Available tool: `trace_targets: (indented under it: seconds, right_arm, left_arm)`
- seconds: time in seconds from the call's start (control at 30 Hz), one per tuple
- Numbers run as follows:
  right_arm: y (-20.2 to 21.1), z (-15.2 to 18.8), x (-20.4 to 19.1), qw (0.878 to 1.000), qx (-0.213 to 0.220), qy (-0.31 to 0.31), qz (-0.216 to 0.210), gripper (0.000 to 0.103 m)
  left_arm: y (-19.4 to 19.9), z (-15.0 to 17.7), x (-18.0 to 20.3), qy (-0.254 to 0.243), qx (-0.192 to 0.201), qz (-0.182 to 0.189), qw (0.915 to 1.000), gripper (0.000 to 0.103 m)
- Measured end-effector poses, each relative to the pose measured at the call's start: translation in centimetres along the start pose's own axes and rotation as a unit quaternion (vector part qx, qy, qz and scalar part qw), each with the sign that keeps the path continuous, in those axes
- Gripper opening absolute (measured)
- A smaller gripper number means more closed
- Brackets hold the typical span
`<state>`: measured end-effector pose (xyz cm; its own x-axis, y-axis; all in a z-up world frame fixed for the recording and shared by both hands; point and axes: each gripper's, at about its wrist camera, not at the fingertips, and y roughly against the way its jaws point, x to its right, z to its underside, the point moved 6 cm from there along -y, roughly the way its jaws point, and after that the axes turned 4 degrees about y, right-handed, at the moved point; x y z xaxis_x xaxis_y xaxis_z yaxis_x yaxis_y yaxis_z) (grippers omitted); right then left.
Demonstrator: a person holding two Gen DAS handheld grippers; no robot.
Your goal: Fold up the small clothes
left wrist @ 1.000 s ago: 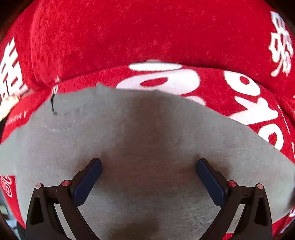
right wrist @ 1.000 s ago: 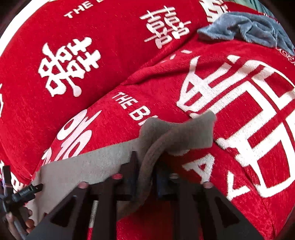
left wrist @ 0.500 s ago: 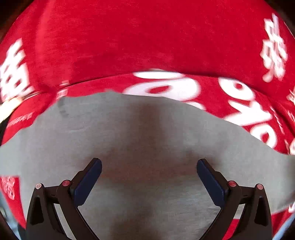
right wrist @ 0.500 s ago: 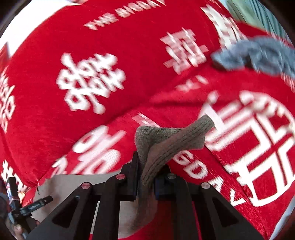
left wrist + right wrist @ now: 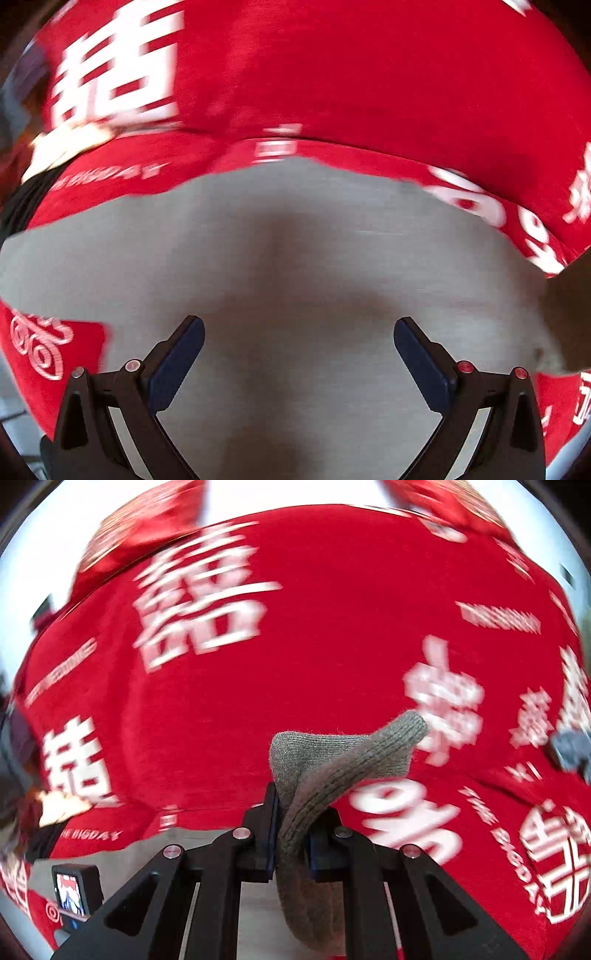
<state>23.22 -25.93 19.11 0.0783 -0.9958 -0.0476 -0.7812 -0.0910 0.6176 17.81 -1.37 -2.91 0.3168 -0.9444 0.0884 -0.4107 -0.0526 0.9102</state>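
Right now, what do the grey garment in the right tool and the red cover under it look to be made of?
Grey garment: knitted, wool-like yarn, matte; ribbed rows and fuzzy edge show. Red cover: soft, short-pile fabric, possibly chenille or velvet, with white lettering; blur leaves the weave unclear.

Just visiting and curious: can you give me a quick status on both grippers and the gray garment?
Right gripper shut on the gray knit garment, corner lifted. Left gripper open above the flat gray cloth, holding nothing. Red blanket underneath, nothing in the way.
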Motion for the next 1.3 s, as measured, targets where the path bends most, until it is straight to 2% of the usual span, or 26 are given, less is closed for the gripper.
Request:
trace_targets:
  seconds: [0.13,0.2,0.33,0.43,0.47,0.5,0.53,0.57,0.6,0.63,0.67,0.73,0.8,0.93,0.97,1.0,1.07,1.2,1.23,1.3]
  right_arm:
    - [-3.1,2.2,-10.4,0.998,-0.021,0.065,-0.018,0.014]
    - [-5.7,5.3,-15.5,0.993,-0.052,0.1,-0.024,0.014]
    - [-10.4,12.0,-22.3,0.979,-0.112,0.169,-0.015,0.014]
    - [-13.1,16.7,-25.1,0.965,-0.157,0.211,-0.002,0.015]
    - [-13.8,18.1,-25.7,0.959,-0.179,0.221,-0.007,0.019]
    - [-14.5,19.8,-26.2,0.95,-0.213,0.228,-0.02,0.027]
    - [-14.5,20.3,-26.6,0.946,-0.219,0.237,-0.022,0.039]
    - [-14.1,20.3,-27.1,0.946,-0.208,0.248,-0.021,0.044]
    - [-13.3,20.1,-27.5,0.945,-0.201,0.256,-0.032,0.059]
    - [-12.3,19.5,-27.8,0.945,-0.198,0.256,-0.054,0.068]
    - [-10.9,18.5,-27.9,0.946,-0.189,0.251,-0.082,0.069]
    - [-8.4,16.5,-27.3,0.948,-0.166,0.241,-0.123,0.074]
    - [-6.2,14.5,-25.6,0.953,-0.143,0.227,-0.137,0.079]
    - [-4.0,12.9,-18.8,0.965,-0.123,0.175,-0.155,0.08]
    - [-4.3,13.0,-17.3,0.967,-0.127,0.168,-0.143,0.08]
    - [-5.5,13.8,-14.3,0.971,-0.143,0.156,-0.106,0.08]
    - [-7.4,15.4,-10.7,0.974,-0.175,0.134,-0.058,0.08]
    - [-12.0,19.1,-4.4,0.968,-0.237,0.081,-0.016,0.08]
    - [-12.8,19.3,-3.3,0.968,-0.237,0.081,0.0,0.08]
    - [-13.8,18.6,-1.7,0.973,-0.215,0.078,0.023,0.081]
  left_arm:
    - [0.0,0.3,-9.2,0.063,0.0,0.001,0.998,0.103]
    - [-0.5,0.2,-12.9,0.093,0.002,0.001,0.9957,0.103]
    - [-0.8,1.5,-18.8,0.14,-0.003,0.005,0.9901,0.103]
    - [-1.5,2.2,-20.7,0.159,-0.01,0.011,0.9872,0.103]
    - [-1.6,2.4,-21.2,0.164,-0.012,0.016,0.9863,0.103]
    - [-1.6,2.5,-21.5,0.166,-0.01,0.026,0.9857,0.103]
    - [-1.4,2.4,-21.6,0.167,-0.004,0.034,0.9853,0.103]
    - [-1.2,2.4,-21.6,0.17,-0.002,0.036,0.9848,0.103]
    - [-0.9,2.3,-21.6,0.174,0.002,0.041,0.984,0.103]
    - [-0.7,2.1,-21.6,0.181,0.005,0.048,0.9823,0.103]
    - [-0.5,2.0,-21.6,0.189,0.007,0.053,0.9805,0.103]
    - [0.0,1.5,-21.5,0.198,0.012,0.056,0.9785,0.103]
    - [1.0,1.0,-20.9,0.199,0.024,0.052,0.9783,0.103]
    - [2.9,-0.1,-17.1,0.161,0.039,0.064,0.9841,0.103]
    - [3.2,-0.2,-15.9,0.147,0.041,0.067,0.9859,0.103]
    - [3.3,-0.5,-13.8,0.125,0.041,0.074,0.9886,0.103]
    - [2.5,-1.0,-9.4,0.077,0.03,0.083,0.9931,0.103]
    - [-1.4,-0.9,-2.7,0.001,-0.015,0.078,0.9969,0.103]
    - [-2.5,-1.1,-2.1,-0.01,-0.024,0.067,0.9974,0.103]
    - [-5.3,-1.9,-3.2,-0.008,-0.031,-0.003,0.9995,0.103]
